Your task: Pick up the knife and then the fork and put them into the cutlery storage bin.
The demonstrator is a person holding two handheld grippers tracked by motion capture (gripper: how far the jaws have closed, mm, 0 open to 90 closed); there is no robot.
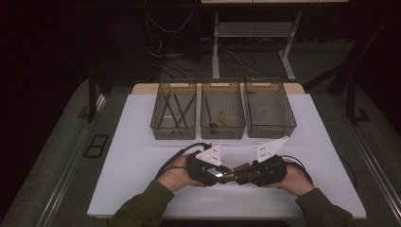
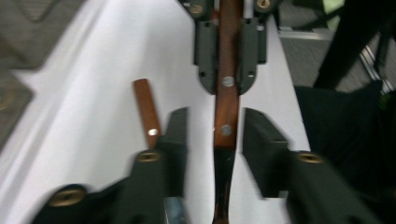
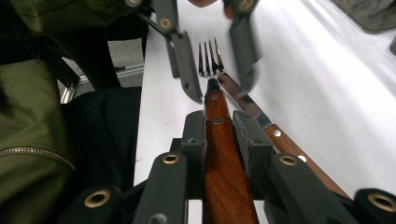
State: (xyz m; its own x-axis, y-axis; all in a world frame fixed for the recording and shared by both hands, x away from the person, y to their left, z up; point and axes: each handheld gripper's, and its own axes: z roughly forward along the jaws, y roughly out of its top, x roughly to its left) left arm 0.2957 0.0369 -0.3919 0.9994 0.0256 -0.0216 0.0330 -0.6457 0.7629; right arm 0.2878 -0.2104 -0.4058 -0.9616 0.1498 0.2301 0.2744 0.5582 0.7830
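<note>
White table (image 1: 142,142), three clear bins (image 1: 222,111) in a row at the far side: dark rods in the left, a few utensils in the middle, little to make out in the right. Near edge, between the hands: left gripper (image 1: 218,174), jaws spread apart either side of a wood-handled fork (image 3: 215,121), not touching it; right gripper (image 1: 240,178), jaws clamped on the fork handle, tines pointing between the left jaws. Wood-handled knife (image 3: 275,135) flat on the table, just beside the fork
</note>
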